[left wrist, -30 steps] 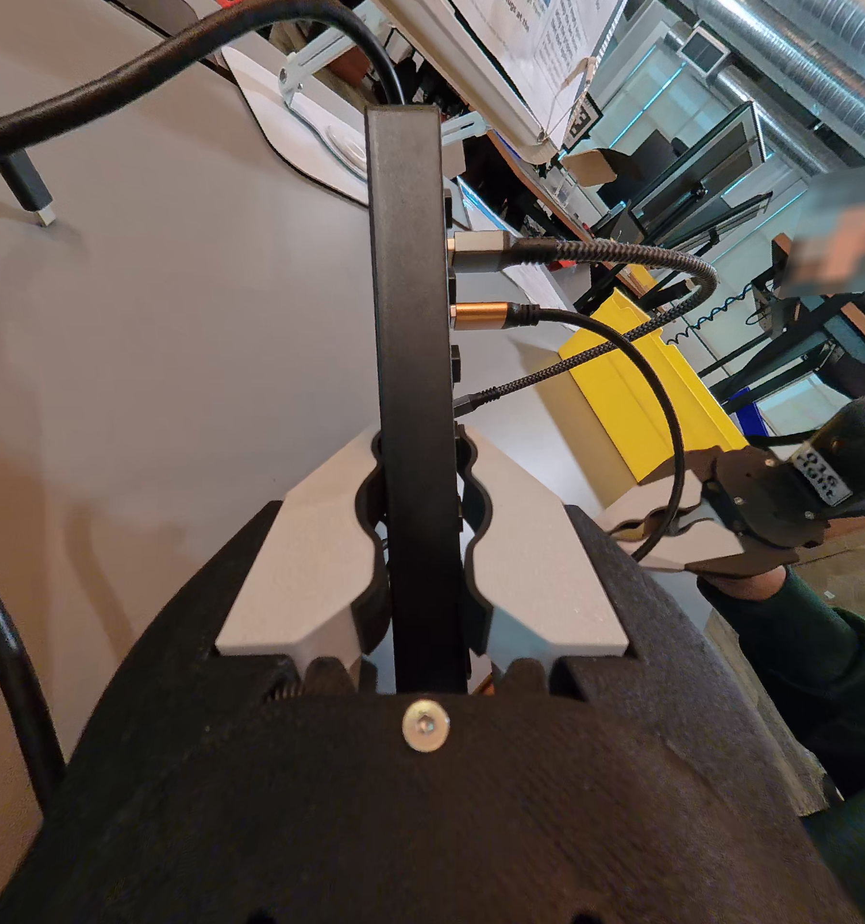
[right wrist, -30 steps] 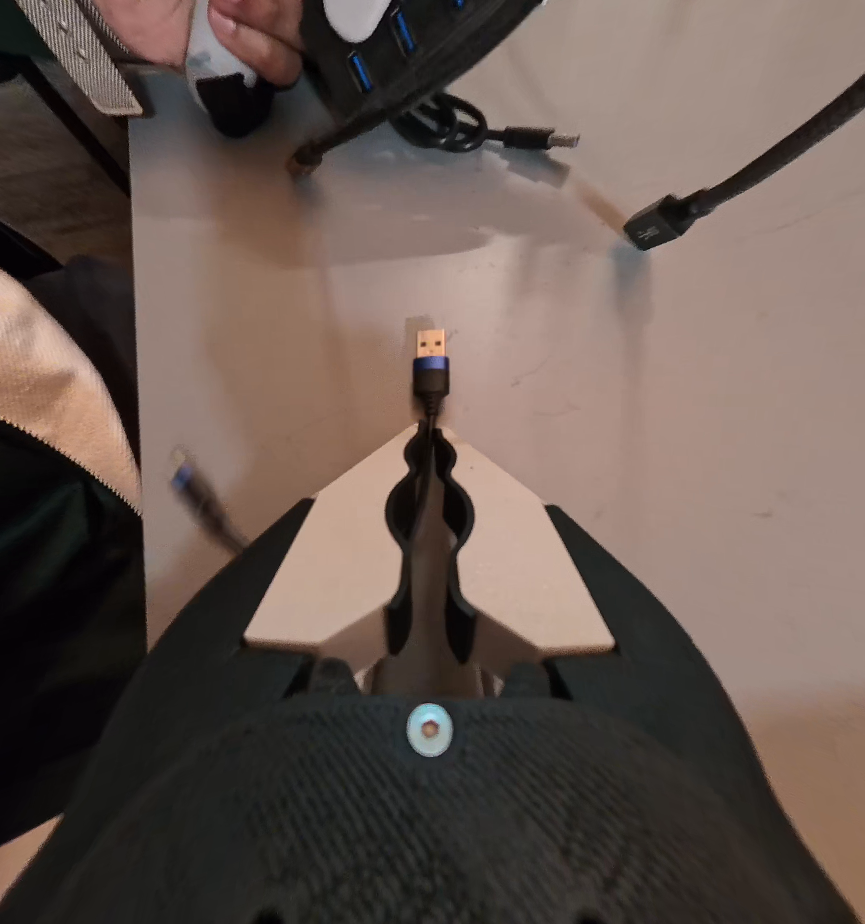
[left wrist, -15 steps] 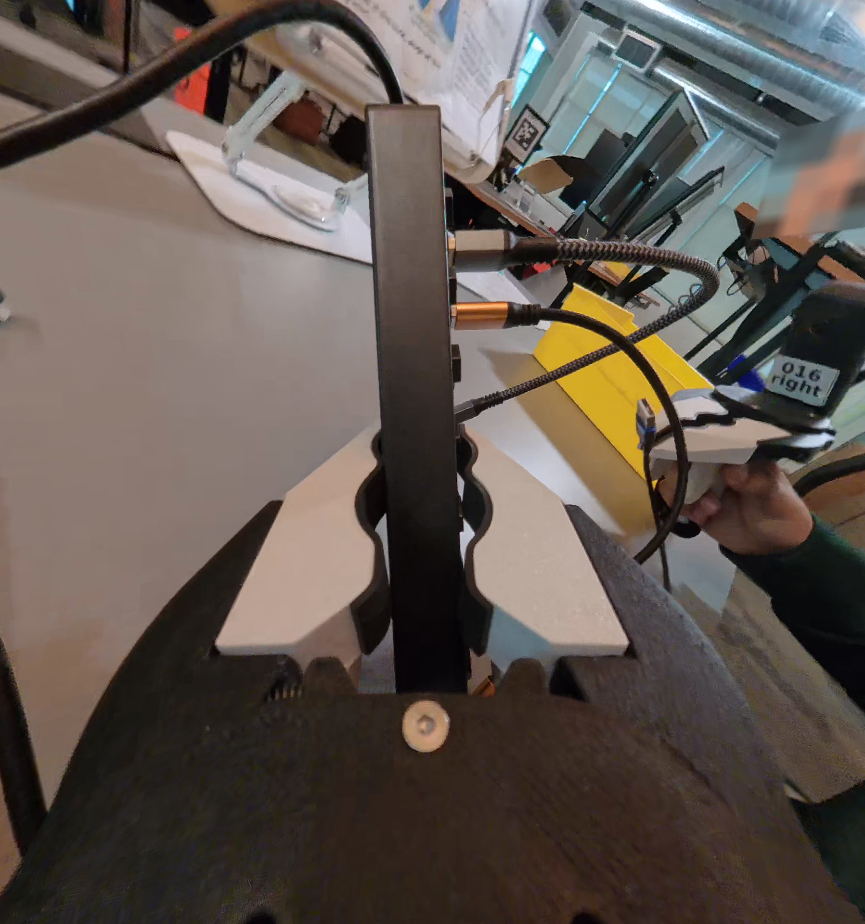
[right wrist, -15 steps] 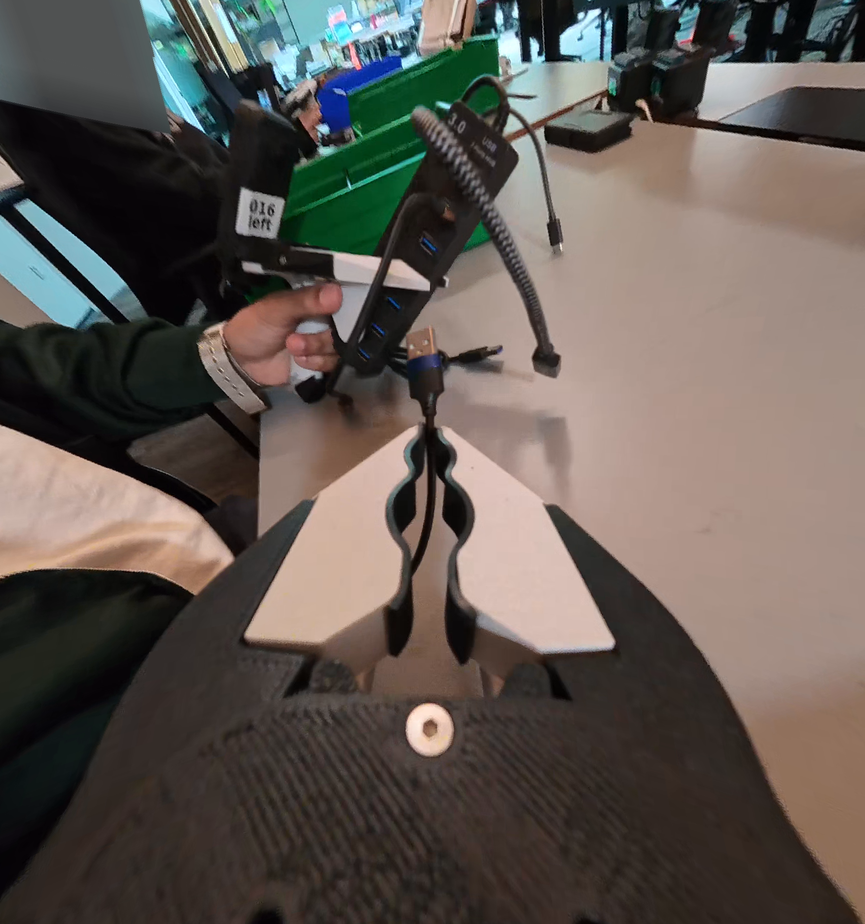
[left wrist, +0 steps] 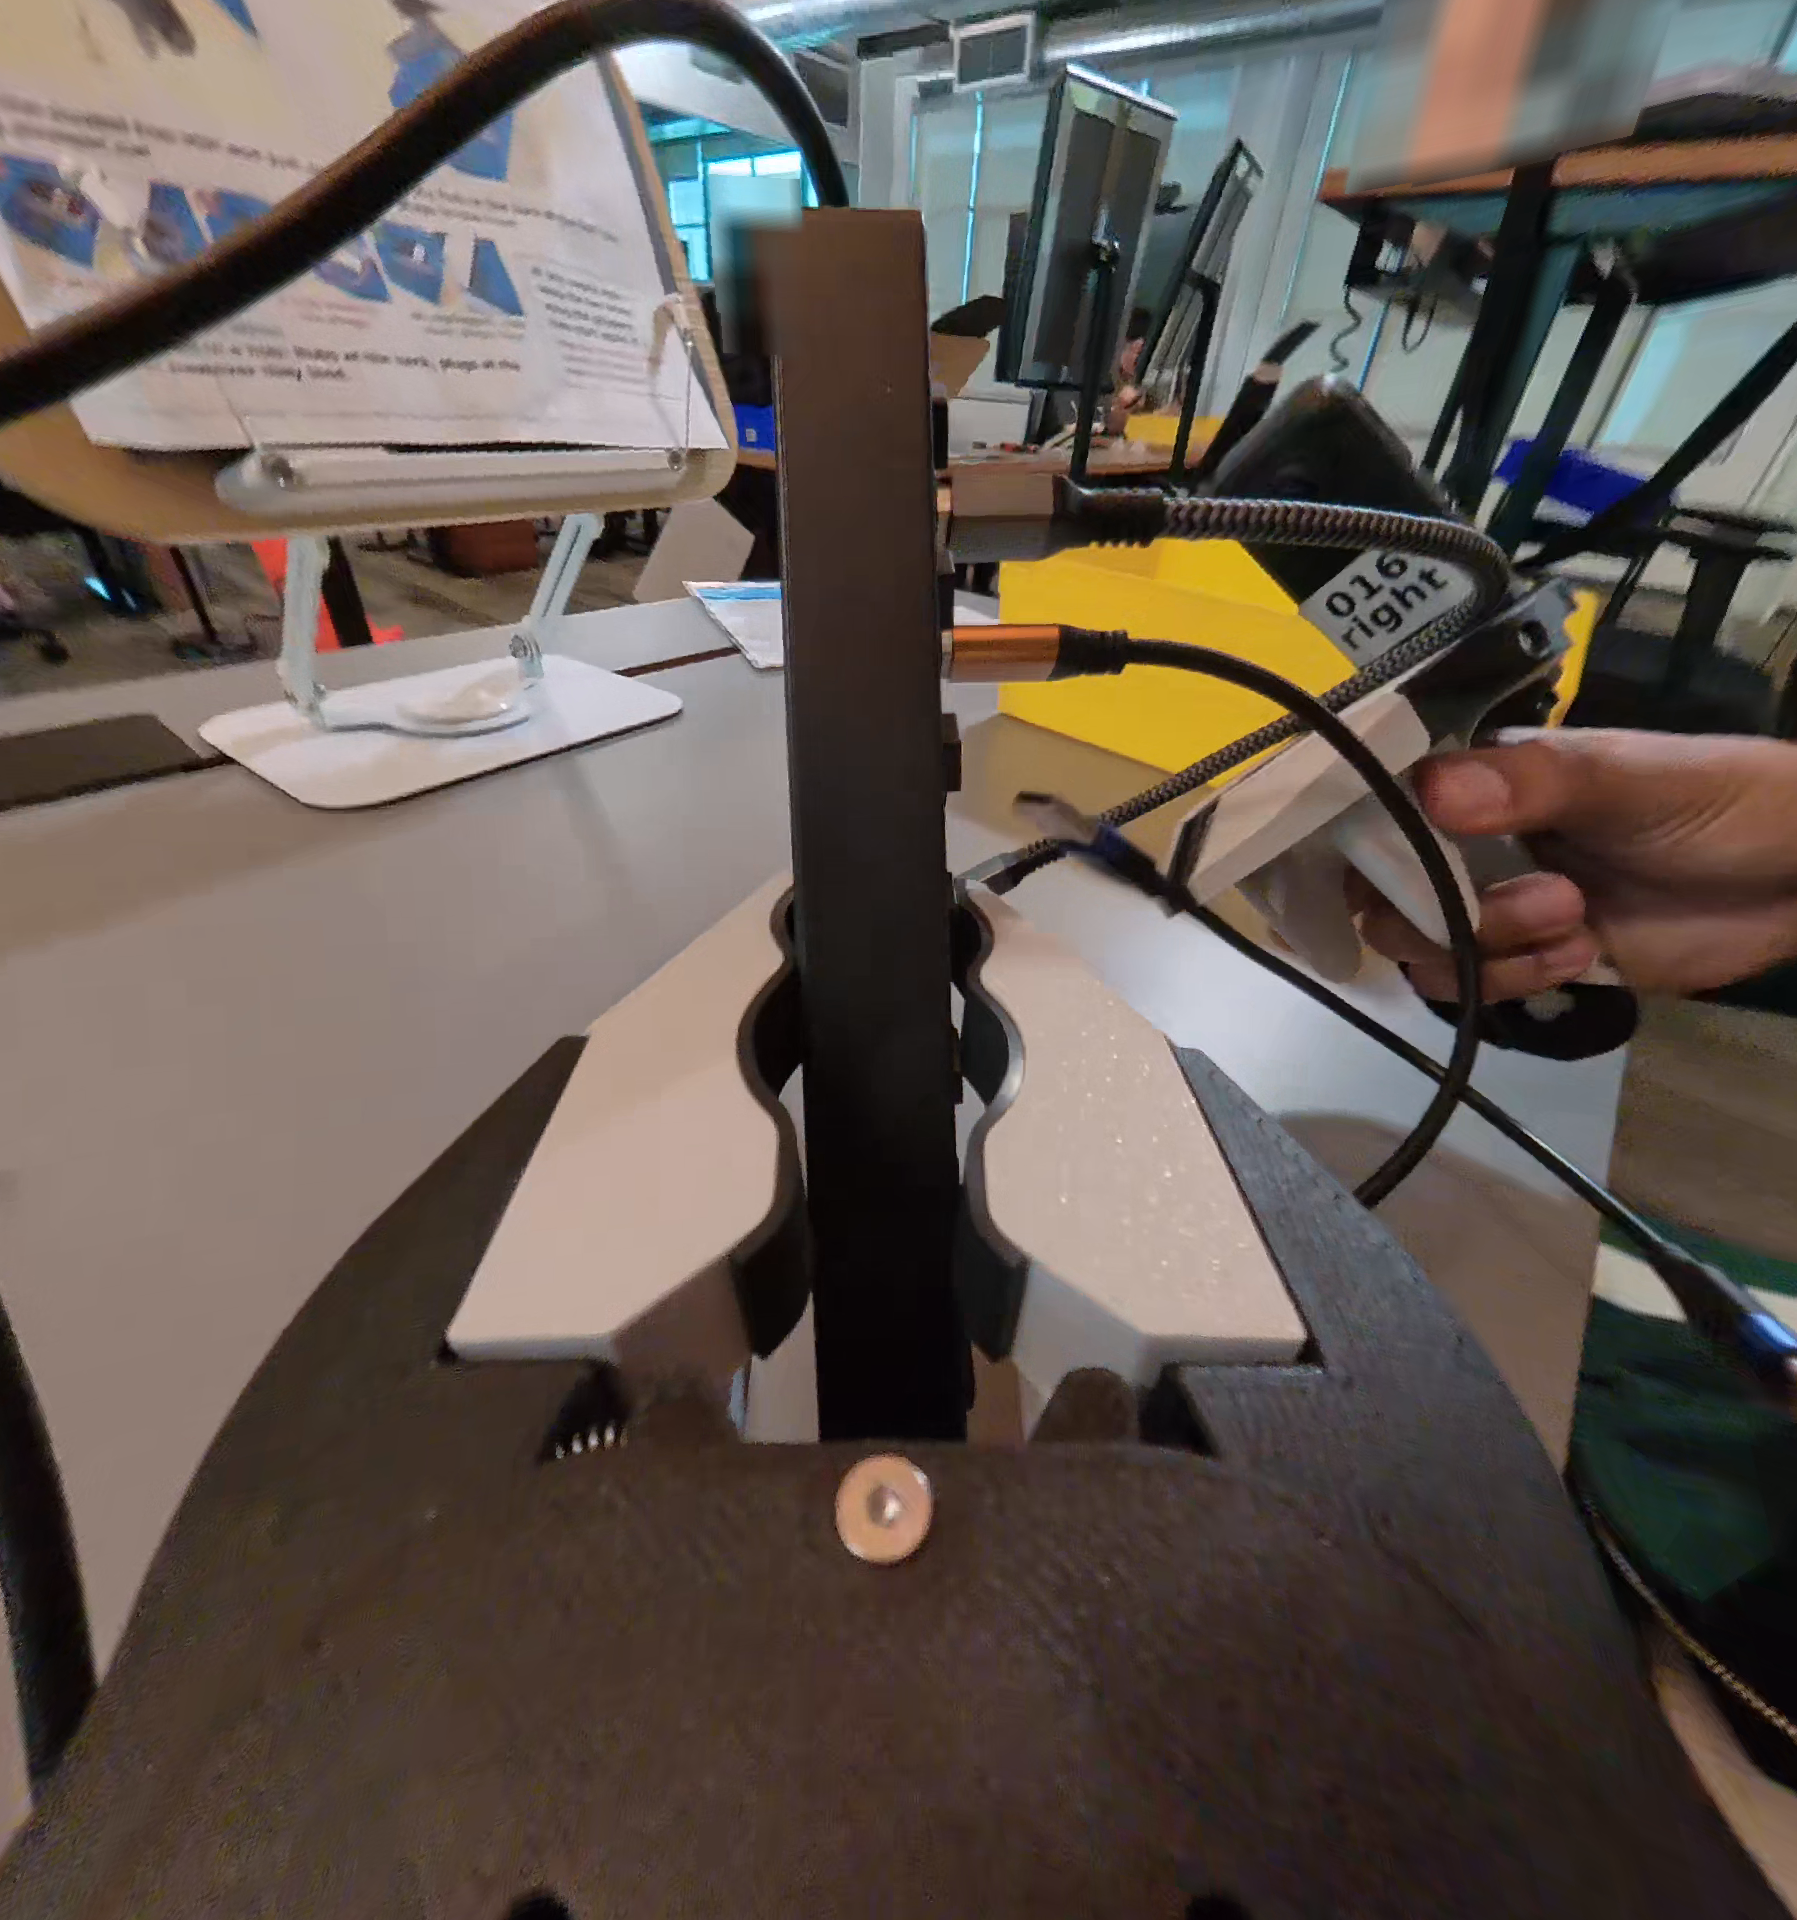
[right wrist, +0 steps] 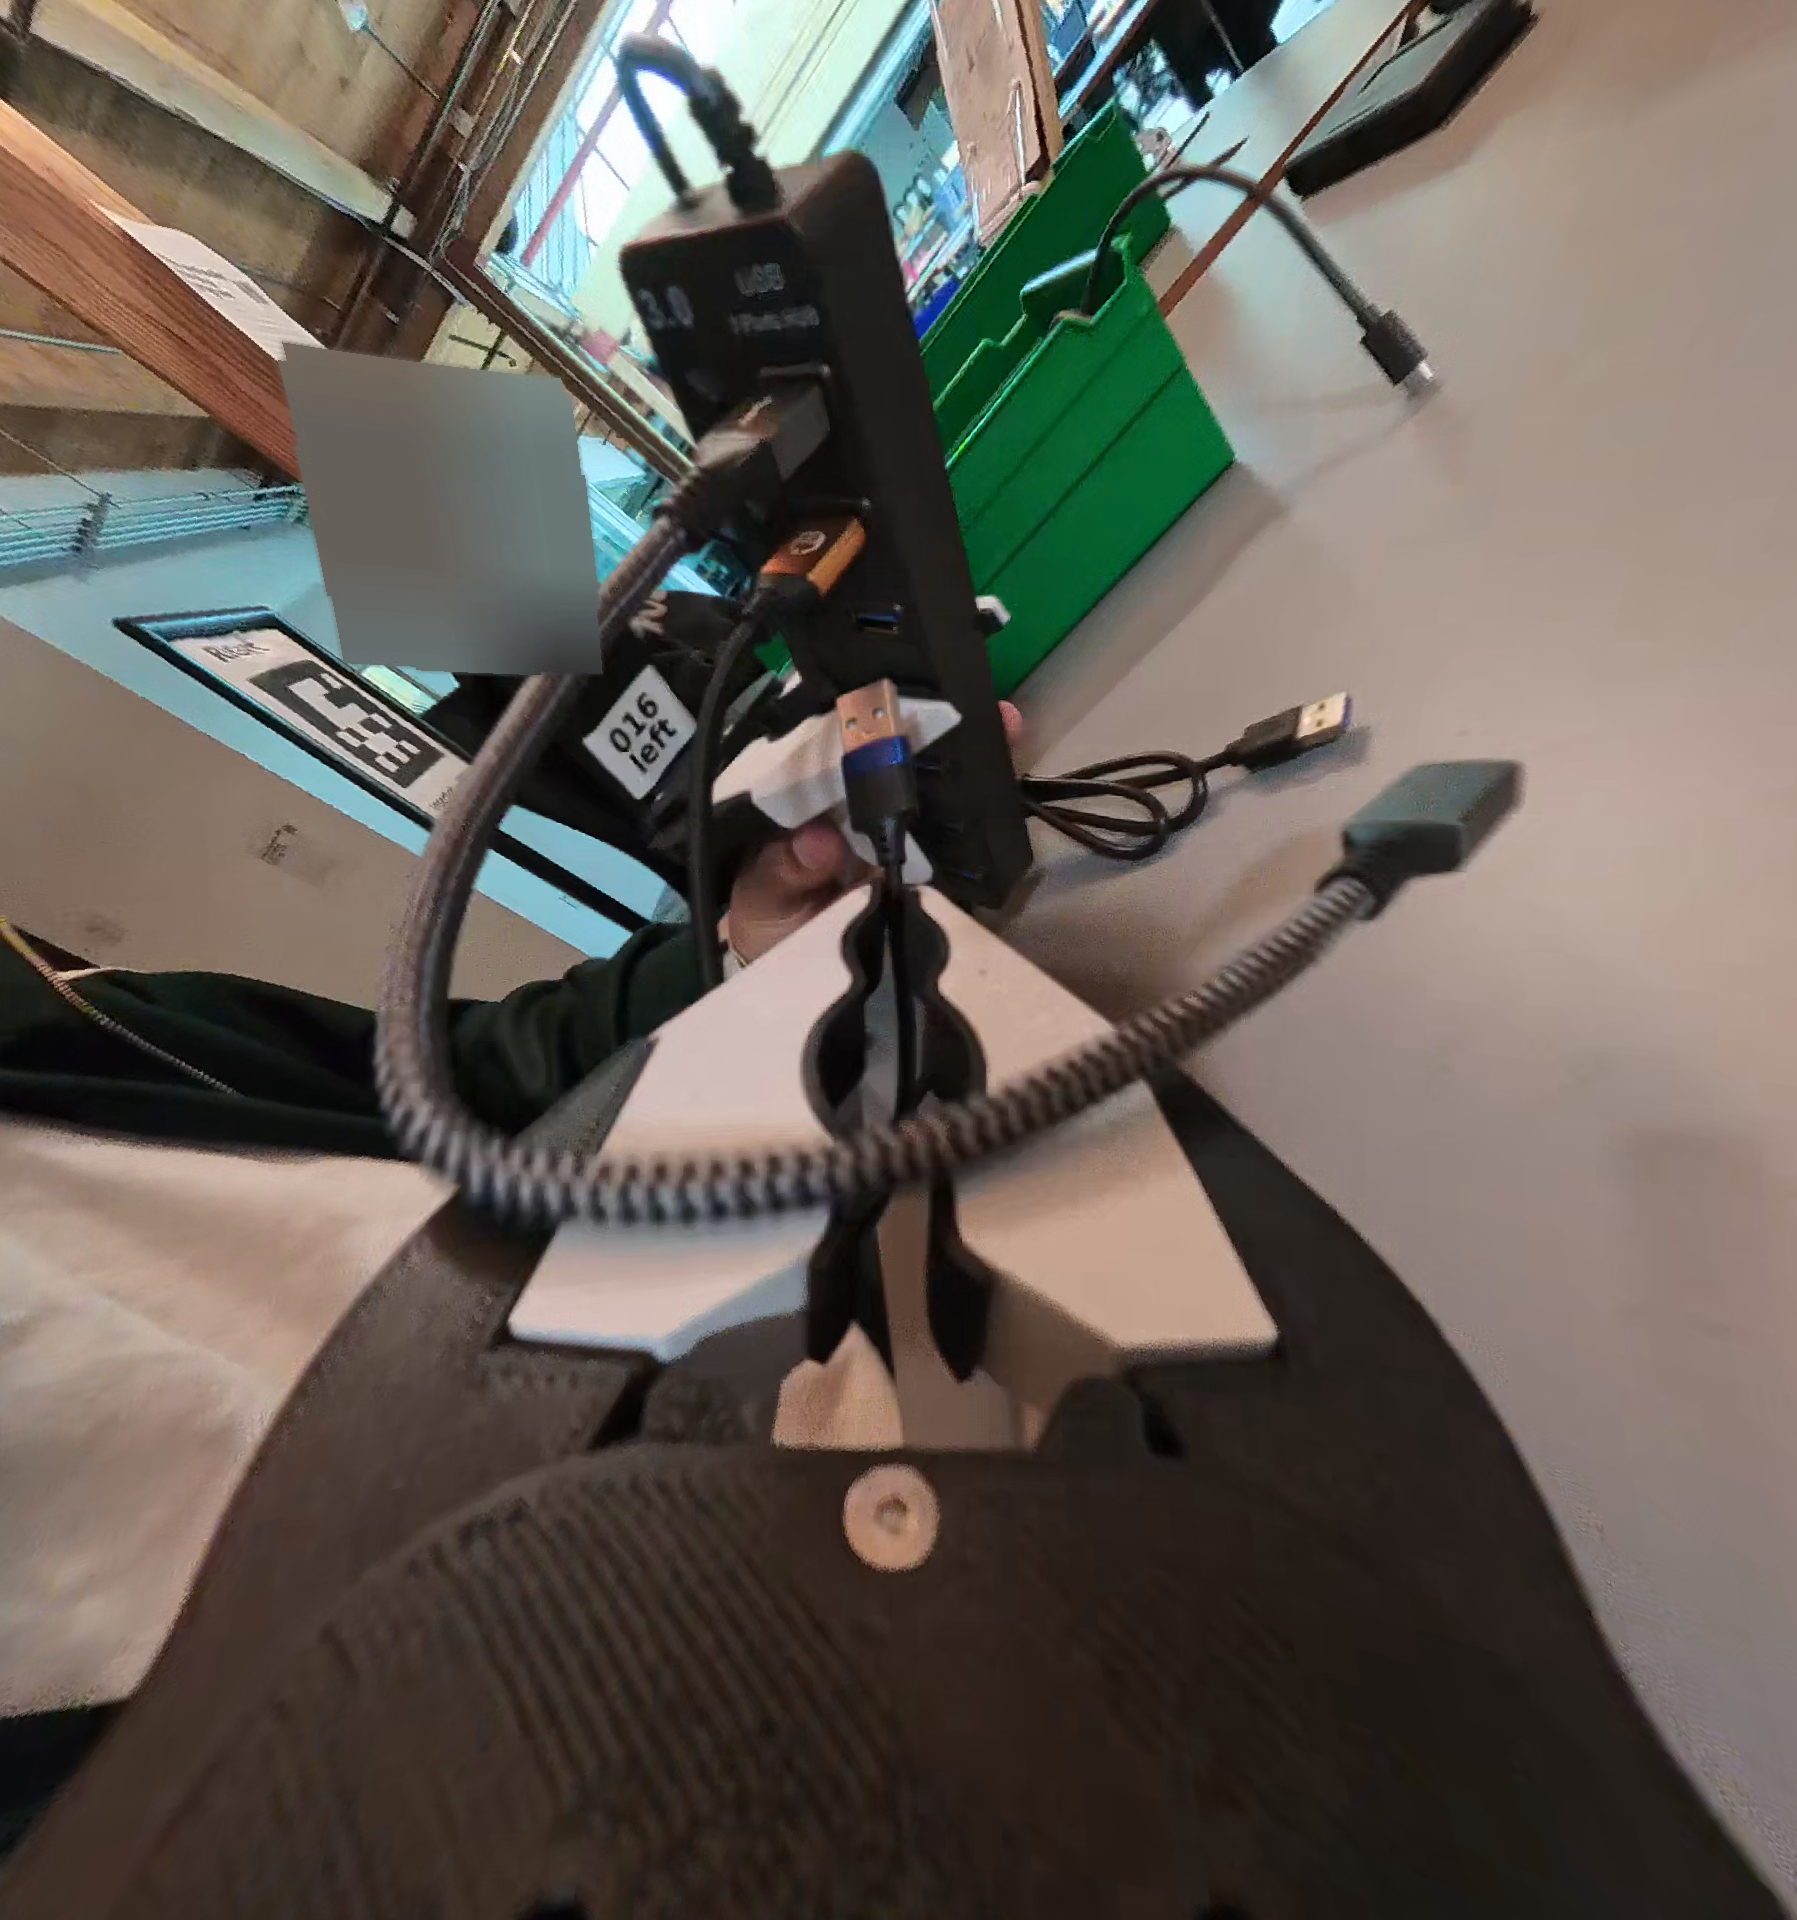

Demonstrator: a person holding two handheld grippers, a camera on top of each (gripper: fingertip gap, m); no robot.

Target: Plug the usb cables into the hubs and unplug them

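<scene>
USB hub, a long black bar, stands upright above the grey worktop, and the left tongs are clamped on its lower part. In the left wrist view only its narrow edge shows, with the sockets facing right.

Two cables are already plugged in near the top. One is the thick braided cable with a dark plug, in the highest socket. Below it sits the thin black cable with an orange plug. The braided cable makes a big loop and lies across the right tongs, and its free end hangs over the worktop.

The right tongs are closed on the thin cord just behind a blue-collared plug. Its metal tip points up toward the hub face and sits just in front of it, not yet in any socket. Several blue sockets below the orange plug appear free.

I judge that the plugging part is about half done: two cables are in, a third is close to going in, and one more black cable lies coiled on the worktop beside the hub. All the unplugging is still left. The braided loop could disturb the aim of the right tongs.
</scene>
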